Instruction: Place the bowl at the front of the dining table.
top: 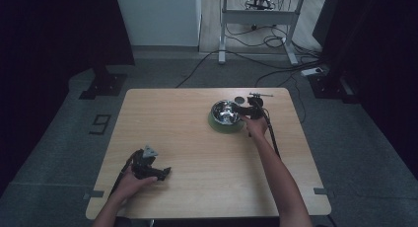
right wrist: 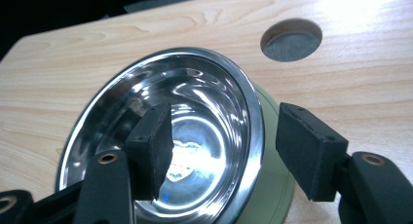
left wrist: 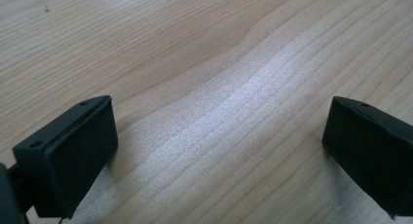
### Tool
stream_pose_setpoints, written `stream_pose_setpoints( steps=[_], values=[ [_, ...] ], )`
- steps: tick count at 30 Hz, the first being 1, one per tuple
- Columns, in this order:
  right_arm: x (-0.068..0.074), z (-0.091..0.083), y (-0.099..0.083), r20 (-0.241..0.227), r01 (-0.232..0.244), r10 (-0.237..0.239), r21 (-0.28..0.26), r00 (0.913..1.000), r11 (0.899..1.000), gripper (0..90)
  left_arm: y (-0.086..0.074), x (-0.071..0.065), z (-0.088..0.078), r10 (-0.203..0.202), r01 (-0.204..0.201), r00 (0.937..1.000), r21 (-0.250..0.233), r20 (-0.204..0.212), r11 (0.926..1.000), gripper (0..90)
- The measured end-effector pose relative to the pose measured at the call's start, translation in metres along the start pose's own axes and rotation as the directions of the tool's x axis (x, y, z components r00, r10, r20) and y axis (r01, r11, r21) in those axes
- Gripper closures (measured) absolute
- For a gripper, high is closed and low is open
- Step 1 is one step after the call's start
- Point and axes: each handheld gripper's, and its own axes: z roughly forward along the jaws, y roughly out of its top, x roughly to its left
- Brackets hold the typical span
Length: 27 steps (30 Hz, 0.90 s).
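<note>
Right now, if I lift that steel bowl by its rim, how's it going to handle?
The steel bowl looks rigid and polished, so its thin rim may slip between the pads. It sits in a green base; whether they're joined is unclear, so they might separate. The broad footprint probably resists tipping.

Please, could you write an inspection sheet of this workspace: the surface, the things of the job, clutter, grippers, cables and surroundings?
Surface: wooden table, with a round hole near its far edge.
Job's things: steel bowl seated in a green base, upright, at the far right of the table.
Clutter: nothing seen.
Grippers: right gripper astride the bowl's rim, one jaw inside, one outside, neither pressing on it; left gripper open, low over bare wood at the near left.
Cables: one trails from each gripper; more lie on the floor beyond the table.
Surroundings: grey floor, a desk frame behind, dark at both sides.
</note>
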Motion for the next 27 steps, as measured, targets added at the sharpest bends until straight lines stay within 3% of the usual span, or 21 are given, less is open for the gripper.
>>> stream_pose_setpoints(
  steps=[4,27],
  values=[
    [-0.001,-0.006,-0.002,-0.007,0.001,-0.001,0.004,1.0000,1.000,37.0,0.000,0.000,0.000,0.000,0.000,1.0000,0.000,0.000,1.0000,0.0],
    [-0.005,-0.065,-0.029,-0.033,0.101,-0.101,0.008,0.9943,0.995,36.7,0.003,0.000,0.003,0.010,-0.010,0.9999,0.001,0.010,0.9999,0.0]
  ],
)
